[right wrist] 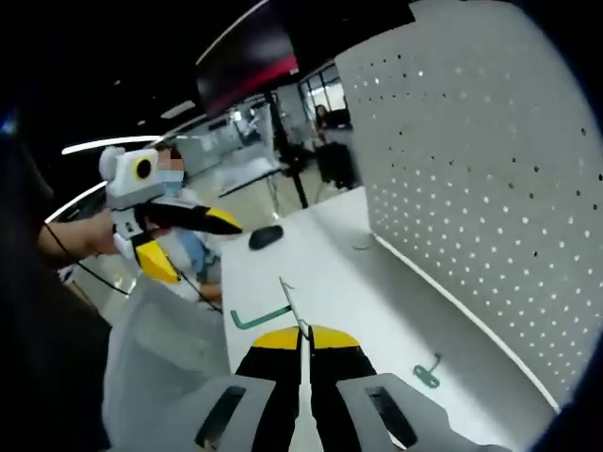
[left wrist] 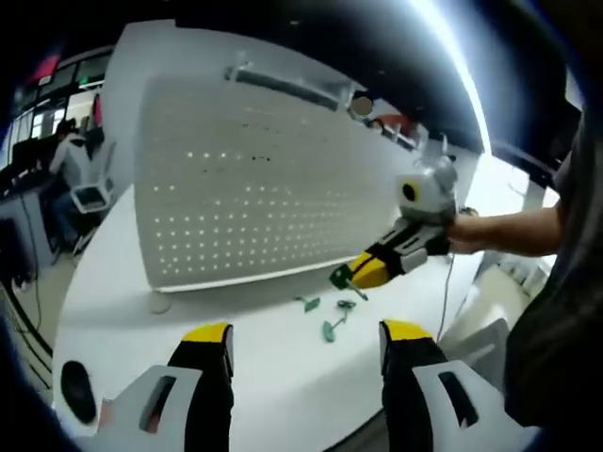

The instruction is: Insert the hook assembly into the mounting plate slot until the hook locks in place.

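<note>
A white pegboard (left wrist: 254, 179) stands upright on the white table (left wrist: 113, 282); in the right gripper view the pegboard (right wrist: 471, 169) rises at the right. My right gripper (right wrist: 303, 341) is shut on a green hook (right wrist: 260, 318), whose thin metal end pokes out above the jaws. The left gripper view shows that right gripper (left wrist: 356, 275) low over the table in front of the board, green hook (left wrist: 341, 277) at its tip. Loose green hooks (left wrist: 328, 330) lie below it. My left gripper (left wrist: 307, 337) is open and holds nothing, back from the board.
A black oval object (right wrist: 266, 235) lies on the table's far end, also seen as a black object (left wrist: 77, 391) near my left jaw. One green hook (right wrist: 429, 370) lies by the board's foot. A person's arm (left wrist: 513, 231) holds the right gripper. Desks and people sit beyond.
</note>
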A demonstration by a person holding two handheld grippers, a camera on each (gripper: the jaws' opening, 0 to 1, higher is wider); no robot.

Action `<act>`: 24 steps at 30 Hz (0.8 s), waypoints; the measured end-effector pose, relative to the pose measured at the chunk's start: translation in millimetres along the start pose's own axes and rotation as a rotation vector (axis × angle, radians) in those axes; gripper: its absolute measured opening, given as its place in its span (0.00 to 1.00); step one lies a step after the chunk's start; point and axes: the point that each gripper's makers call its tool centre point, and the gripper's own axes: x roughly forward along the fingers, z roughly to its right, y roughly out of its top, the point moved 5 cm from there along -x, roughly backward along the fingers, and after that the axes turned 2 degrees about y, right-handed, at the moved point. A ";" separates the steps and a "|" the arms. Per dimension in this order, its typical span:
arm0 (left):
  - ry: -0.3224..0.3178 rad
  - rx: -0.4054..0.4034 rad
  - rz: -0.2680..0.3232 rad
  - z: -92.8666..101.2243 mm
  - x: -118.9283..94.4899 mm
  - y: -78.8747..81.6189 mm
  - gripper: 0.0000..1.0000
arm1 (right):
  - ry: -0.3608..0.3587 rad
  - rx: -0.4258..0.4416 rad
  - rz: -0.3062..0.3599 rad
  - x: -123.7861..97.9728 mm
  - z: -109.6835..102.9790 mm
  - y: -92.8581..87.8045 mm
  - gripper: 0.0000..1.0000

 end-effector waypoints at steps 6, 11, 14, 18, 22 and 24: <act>-0.045 0.006 -0.020 5.2 8.1 2.4 0.52 | 0.070 0.044 0.048 -1.6 -11.1 3.2 0.00; -0.104 -0.005 -0.002 14.8 13.8 10.1 0.42 | 0.128 0.068 0.074 -0.3 -19.8 3.5 0.00; -0.120 -0.004 -0.004 18.0 17.1 12.0 0.41 | 0.170 0.096 0.095 0.0 -26.2 4.6 0.00; -0.157 -0.029 0.001 22.3 19.2 13.8 0.37 | 0.204 0.113 0.107 -0.1 -30.5 5.0 0.00; -0.212 -0.056 0.030 28.7 19.2 20.7 0.34 | 0.267 0.110 0.142 -1.0 -39.4 7.4 0.00; -0.256 -0.071 0.049 35.7 18.5 25.2 0.31 | 0.295 0.127 0.169 -1.5 -43.0 8.7 0.00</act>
